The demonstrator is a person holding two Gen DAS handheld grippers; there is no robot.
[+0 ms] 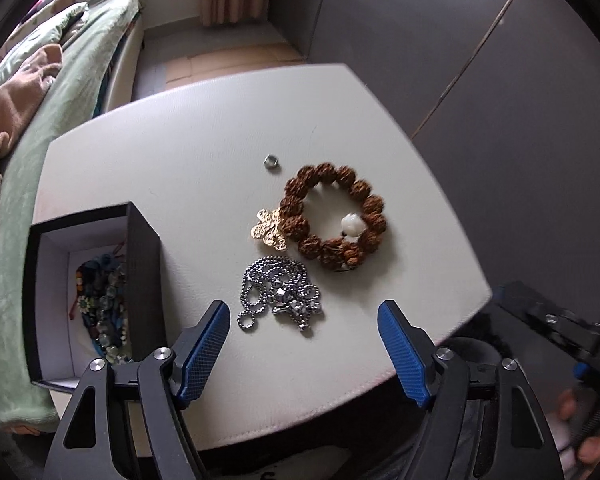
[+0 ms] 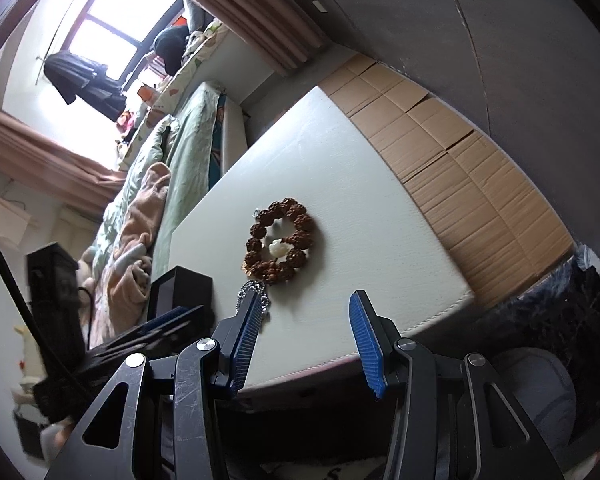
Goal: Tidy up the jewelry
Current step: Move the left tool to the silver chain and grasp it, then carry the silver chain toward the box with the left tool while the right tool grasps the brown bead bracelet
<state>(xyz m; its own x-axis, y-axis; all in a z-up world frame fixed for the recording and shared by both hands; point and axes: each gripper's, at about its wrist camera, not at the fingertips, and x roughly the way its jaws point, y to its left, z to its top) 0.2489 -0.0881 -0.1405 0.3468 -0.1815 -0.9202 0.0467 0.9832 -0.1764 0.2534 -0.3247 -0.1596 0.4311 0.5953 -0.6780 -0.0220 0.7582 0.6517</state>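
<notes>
The left gripper (image 1: 302, 312) has its blue-padded jaws spread wide and holds nothing. It hangs just above the near side of the silver ball-chain necklace with a shiny metal pendant (image 1: 280, 296), which lies in a loose pile on the white leather-like table top (image 1: 180, 168). The right gripper (image 2: 304, 308) is also spread and empty, near the table's front edge.

Just behind the chain lies the brown bracelet of rough round seed beads with one white bead (image 1: 334, 216). A thin gold hammered-metal piece (image 1: 269, 229) is partly under it, and a small silver ring (image 1: 272, 162) rests apart, further back. The open black box with white lining (image 1: 100, 280), already holding coloured beads, stands at the left.

The risk I see: the jaws may catch only some loops, so the chain trails, slips, or drags the gold piece along. The box wall is high, and a hanging loop could hook on it.
</notes>
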